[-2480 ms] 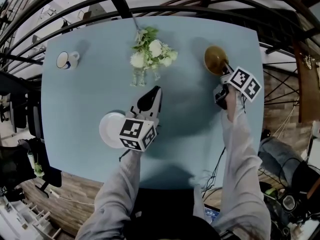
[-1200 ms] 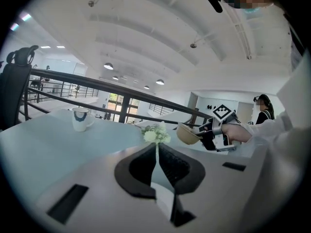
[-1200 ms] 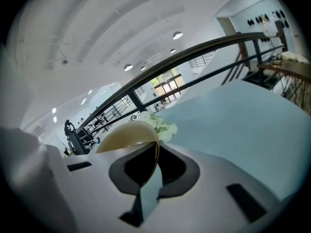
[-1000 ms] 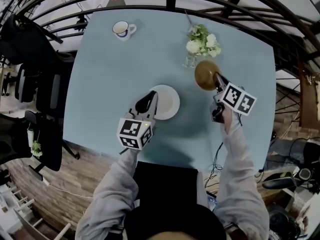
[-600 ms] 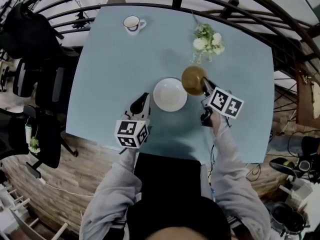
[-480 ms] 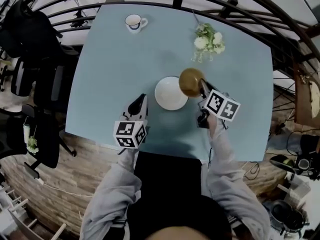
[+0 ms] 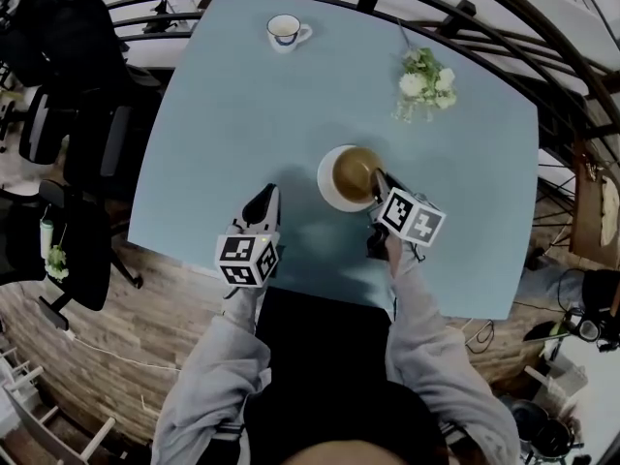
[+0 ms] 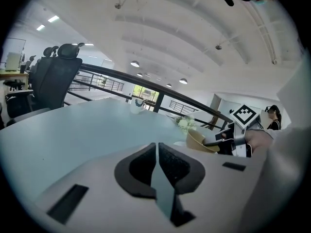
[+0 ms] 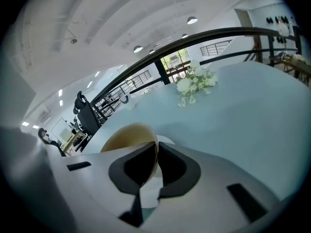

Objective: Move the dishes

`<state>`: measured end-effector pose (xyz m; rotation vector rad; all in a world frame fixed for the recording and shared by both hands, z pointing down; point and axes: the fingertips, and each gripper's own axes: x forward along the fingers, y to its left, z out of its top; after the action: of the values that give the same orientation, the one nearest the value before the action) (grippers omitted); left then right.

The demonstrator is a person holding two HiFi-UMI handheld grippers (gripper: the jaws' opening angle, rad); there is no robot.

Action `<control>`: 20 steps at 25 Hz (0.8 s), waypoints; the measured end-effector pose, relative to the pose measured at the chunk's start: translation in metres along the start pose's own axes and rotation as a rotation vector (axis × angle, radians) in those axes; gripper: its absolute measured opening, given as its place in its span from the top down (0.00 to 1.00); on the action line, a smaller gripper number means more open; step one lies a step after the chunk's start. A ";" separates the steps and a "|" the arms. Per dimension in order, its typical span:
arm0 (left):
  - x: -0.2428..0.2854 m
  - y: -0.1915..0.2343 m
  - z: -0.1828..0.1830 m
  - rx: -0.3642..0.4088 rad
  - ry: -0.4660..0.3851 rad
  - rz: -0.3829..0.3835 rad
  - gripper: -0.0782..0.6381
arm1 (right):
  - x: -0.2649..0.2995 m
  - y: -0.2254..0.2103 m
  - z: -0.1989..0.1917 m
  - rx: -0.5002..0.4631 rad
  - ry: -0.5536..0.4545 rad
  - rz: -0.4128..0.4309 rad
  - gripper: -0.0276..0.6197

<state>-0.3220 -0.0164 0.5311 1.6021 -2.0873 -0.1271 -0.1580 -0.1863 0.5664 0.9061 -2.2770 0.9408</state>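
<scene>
A brown bowl [image 7: 353, 170] hangs tilted over the white plate [image 7: 328, 190] in the middle of the pale blue table [image 7: 213, 114]. My right gripper [image 7: 376, 184] is shut on the bowl's near rim; in the right gripper view the bowl [image 9: 125, 134] shows thin between the pads, with the plate's edge [image 9: 166, 141] just behind it. My left gripper [image 7: 267, 198] is shut and empty, left of the plate and apart from it. The left gripper view has the bowl [image 8: 200, 142] to the right of my left gripper [image 8: 157, 152].
A white cup [image 7: 285, 31] stands at the table's far side. A glass vase of white flowers [image 7: 424, 77] is at the far right. A dark railing [image 7: 455, 13] curves round the table's far side. Black office chairs [image 7: 68, 76] stand off the left edge.
The right gripper has carried the bowl left until it sits over the plate. The left gripper let go of the plate and drew back toward the near edge.
</scene>
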 end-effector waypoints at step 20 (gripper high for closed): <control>-0.011 0.014 -0.020 -0.004 0.043 0.029 0.85 | 0.002 0.006 -0.014 0.009 0.026 0.058 0.69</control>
<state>-0.3238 0.0023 0.5506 1.5586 -2.0750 -0.0861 -0.1610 -0.1734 0.5734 0.8306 -2.2899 0.9831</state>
